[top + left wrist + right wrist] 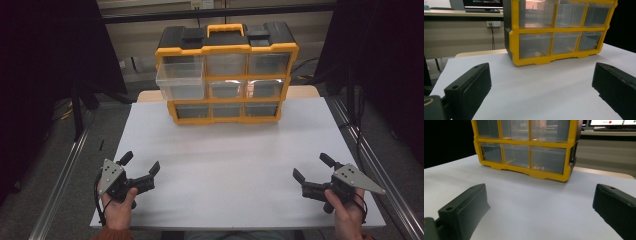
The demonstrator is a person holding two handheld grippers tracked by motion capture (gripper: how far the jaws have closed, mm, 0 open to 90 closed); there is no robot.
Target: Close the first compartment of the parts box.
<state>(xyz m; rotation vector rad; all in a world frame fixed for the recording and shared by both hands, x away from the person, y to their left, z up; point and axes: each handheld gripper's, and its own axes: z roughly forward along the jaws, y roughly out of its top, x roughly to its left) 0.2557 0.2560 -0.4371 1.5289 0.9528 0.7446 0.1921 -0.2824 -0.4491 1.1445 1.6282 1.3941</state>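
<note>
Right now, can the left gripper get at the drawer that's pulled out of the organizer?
Probably yes. The left gripper is open and holds nothing, and bare white table lies between it and the pulled-out drawer at the organizer's top left.

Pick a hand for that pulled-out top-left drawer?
Left, probably. The left gripper sits on the same side as the open drawer; the right gripper would reach across the organiser. Both are open and empty.

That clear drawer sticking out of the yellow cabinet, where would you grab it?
Probably by the front wall of the drawer, top left in the cabinet. It juts out toward the person, so its open upper rim is free. Come from the front and above, one jaw inside, one outside.
</note>
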